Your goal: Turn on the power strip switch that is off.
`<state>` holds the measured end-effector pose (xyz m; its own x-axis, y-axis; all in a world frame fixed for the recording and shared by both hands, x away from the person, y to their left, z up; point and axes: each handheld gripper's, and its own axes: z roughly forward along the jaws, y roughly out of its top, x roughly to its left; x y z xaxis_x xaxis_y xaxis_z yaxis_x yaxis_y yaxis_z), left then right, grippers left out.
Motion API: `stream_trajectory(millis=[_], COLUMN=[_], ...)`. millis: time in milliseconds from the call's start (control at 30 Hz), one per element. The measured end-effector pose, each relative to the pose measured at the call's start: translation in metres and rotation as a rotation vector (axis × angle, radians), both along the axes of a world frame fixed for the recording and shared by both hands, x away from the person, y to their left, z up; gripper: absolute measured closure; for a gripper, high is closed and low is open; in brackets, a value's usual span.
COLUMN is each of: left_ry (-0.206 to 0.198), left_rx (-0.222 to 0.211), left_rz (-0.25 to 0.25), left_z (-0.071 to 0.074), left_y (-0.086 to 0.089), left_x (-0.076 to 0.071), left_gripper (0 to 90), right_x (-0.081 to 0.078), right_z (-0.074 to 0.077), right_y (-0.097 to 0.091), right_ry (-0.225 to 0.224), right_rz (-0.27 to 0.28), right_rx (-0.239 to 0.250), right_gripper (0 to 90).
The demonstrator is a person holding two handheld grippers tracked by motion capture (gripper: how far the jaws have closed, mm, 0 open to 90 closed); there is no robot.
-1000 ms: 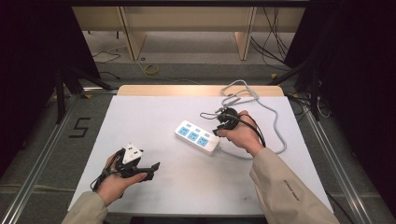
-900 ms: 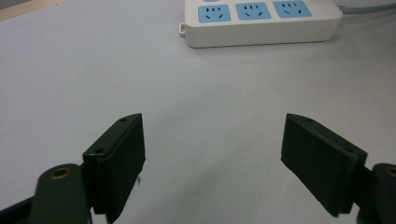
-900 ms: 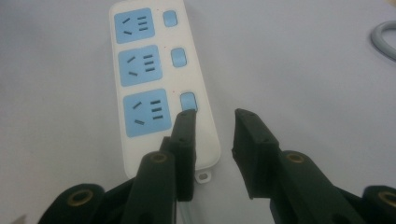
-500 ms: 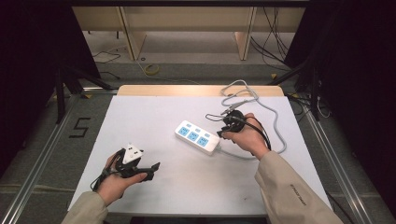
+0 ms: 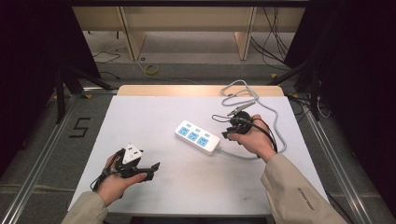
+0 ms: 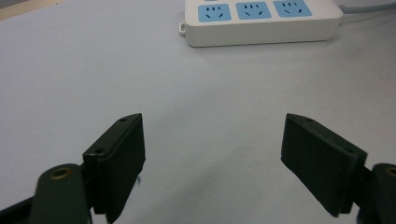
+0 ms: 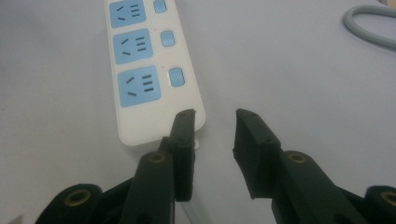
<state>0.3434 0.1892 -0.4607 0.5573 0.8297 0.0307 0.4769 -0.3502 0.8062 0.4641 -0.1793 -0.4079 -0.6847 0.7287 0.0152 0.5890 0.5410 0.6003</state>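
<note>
High view, power strip: the white power strip (image 5: 197,137) lay near the table's (image 5: 154,112) middle, its grey cord (image 5: 254,100) looping off toward 1 o'clock.
High view, right gripper: the right gripper (image 5: 233,126) sat just at the strip's 3 o'clock end; contact was hard to judge from here.
High view, left gripper: the left gripper (image 5: 140,165) rested at 7 o'clock, well apart from the strip.
Left gripper view: jaws stood wide with bare table between them; the strip (image 6: 261,18) lay at 12 o'clock.
Right gripper view: jaws were parted, gripping nothing; the left jaw overlapped the strip's (image 7: 149,70) near end, at 11 o'clock. The cord (image 7: 369,28) curved at 2 o'clock.
</note>
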Motion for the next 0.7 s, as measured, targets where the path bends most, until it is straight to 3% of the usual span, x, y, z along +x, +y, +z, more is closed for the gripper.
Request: stream_trajectory(millis=[700], left_ry=[0.005], left_rx=[0.001], left_rz=[0.002], left_z=[0.0], left_y=[0.0], left_x=[0.0], left_gripper=[21.3], right_x=[-0.018], right_z=[0.0], right_y=[-0.029], right_ry=[-0.011], right_rz=[-0.027], right_rx=[0.044], right_gripper=[63.8])
